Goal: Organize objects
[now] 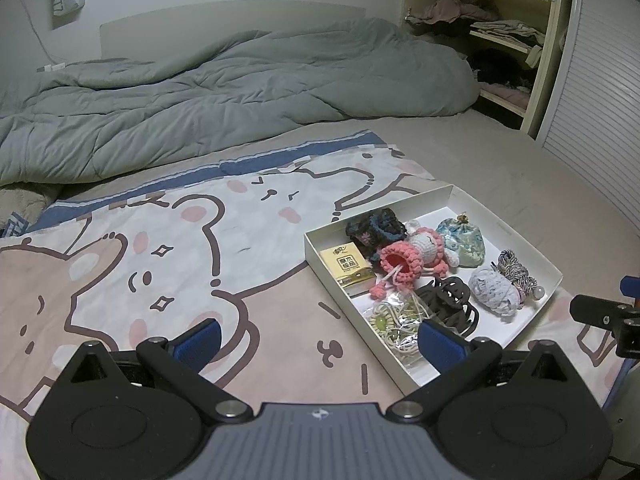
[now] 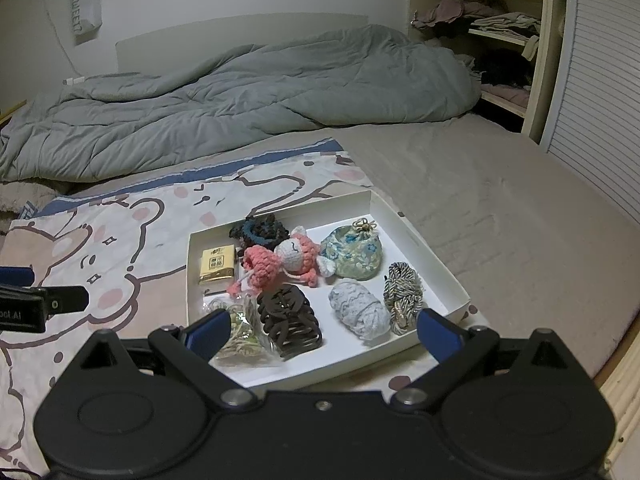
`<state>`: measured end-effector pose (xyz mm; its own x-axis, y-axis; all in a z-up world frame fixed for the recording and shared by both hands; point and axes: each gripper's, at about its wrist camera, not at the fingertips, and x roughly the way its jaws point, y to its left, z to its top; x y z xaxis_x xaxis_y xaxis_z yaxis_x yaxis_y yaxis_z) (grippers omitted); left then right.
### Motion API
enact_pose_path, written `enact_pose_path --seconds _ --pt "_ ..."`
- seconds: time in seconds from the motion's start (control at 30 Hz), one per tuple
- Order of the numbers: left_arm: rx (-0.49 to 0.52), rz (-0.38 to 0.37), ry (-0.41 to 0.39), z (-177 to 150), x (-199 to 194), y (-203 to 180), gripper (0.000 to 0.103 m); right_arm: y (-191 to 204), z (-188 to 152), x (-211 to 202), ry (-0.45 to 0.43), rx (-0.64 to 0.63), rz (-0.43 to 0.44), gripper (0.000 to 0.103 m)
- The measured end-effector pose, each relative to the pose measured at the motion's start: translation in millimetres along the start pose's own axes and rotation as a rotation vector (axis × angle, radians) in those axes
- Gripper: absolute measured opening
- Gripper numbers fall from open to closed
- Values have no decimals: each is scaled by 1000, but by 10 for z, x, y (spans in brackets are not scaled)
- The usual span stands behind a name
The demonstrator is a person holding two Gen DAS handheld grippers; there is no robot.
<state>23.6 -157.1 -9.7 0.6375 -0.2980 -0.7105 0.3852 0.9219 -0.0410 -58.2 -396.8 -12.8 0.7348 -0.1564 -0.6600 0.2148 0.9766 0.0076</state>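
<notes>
A shallow white box (image 1: pixel 508 222) (image 2: pixel 424 240) lies on the bear-print blanket (image 1: pixel 120 264) and holds several small things: a yellow packet (image 2: pixel 217 265), a pink crochet doll (image 2: pixel 296 258), a dark crochet piece (image 2: pixel 258 230), a blue floral pouch (image 2: pixel 356 256), a brown hair claw (image 2: pixel 290 318), a grey yarn roll (image 2: pixel 360 310), a twisted cord bundle (image 2: pixel 402 294) and a bagged bead string (image 2: pixel 236 330). My left gripper (image 1: pixel 320 340) is open and empty, left of the box. My right gripper (image 2: pixel 324 332) is open and empty over the box's near edge.
A crumpled grey duvet (image 1: pixel 220 92) covers the far half of the bed. An open shelf with folded clothes (image 1: pixel 496 32) and a slatted door (image 1: pixel 592 92) stand at the far right. Bare mattress sheet (image 2: pixel 500 200) lies right of the box.
</notes>
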Motion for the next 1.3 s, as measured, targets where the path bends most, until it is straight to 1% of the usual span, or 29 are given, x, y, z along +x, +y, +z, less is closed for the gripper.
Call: enact_pose_path --seconds 1.3 --pt "7 8 8 -4 20 -26 103 -2 -17 37 9 4 4 100"
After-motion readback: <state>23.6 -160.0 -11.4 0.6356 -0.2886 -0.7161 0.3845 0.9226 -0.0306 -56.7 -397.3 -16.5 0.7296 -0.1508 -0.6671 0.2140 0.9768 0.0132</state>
